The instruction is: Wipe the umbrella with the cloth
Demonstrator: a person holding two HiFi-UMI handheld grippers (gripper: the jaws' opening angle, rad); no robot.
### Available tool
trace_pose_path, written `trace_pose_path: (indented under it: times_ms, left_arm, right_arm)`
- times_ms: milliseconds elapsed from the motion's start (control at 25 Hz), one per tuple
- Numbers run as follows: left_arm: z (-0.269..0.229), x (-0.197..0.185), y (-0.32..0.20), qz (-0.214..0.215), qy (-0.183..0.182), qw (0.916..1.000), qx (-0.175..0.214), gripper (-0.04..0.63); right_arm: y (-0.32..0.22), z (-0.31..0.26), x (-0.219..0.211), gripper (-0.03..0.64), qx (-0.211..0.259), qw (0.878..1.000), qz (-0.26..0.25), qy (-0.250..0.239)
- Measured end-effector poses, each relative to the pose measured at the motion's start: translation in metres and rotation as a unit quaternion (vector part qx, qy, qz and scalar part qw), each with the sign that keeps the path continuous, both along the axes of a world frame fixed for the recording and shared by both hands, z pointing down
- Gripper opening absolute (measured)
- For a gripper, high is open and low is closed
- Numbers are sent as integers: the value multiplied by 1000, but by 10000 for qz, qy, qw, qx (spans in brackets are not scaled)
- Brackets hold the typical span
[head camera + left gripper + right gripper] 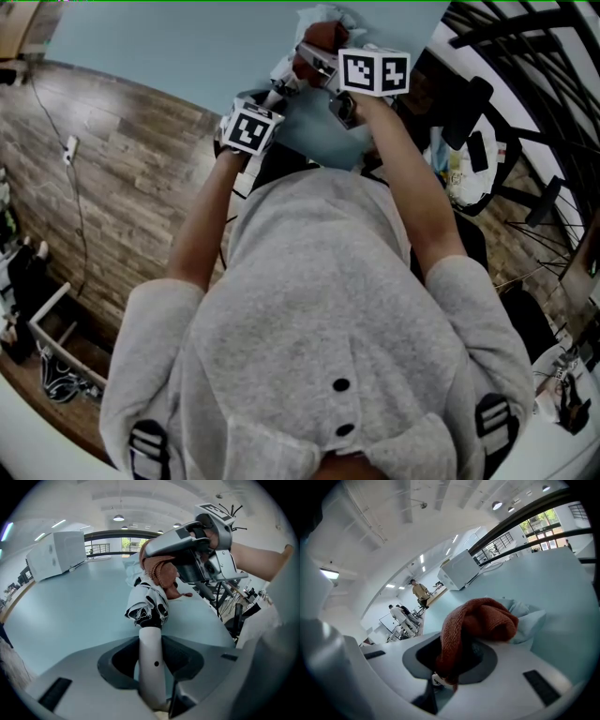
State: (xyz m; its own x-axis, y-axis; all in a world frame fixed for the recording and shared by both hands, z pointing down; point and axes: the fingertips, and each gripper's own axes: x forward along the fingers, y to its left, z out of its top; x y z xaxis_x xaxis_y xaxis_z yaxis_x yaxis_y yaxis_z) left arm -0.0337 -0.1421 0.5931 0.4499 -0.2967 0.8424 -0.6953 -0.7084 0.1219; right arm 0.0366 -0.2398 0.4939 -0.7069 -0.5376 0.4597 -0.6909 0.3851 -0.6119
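Left gripper (151, 660) clamped tight on umbrella (147, 605) handle, white shaft gripped between jaws. Folded black-and-white canopy sticks out beyond, over near edge of table (70, 611). Right gripper (451, 662) pinching rust cloth (480, 618), which is bunched up and pressed on canopy's far end (left gripper view shows contact). Box (55, 554) at table's far left edge. Grippers close together in front of person (319, 309).
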Motion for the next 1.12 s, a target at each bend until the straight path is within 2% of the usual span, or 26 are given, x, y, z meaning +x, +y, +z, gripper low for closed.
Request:
trace_pose_path:
  times_ms: [1120]
  left_arm:
    - [1,0,-1,-8,-57,10000,-13,153]
  right_arm:
    - [-15,-2,26,78,62,9998,24,164]
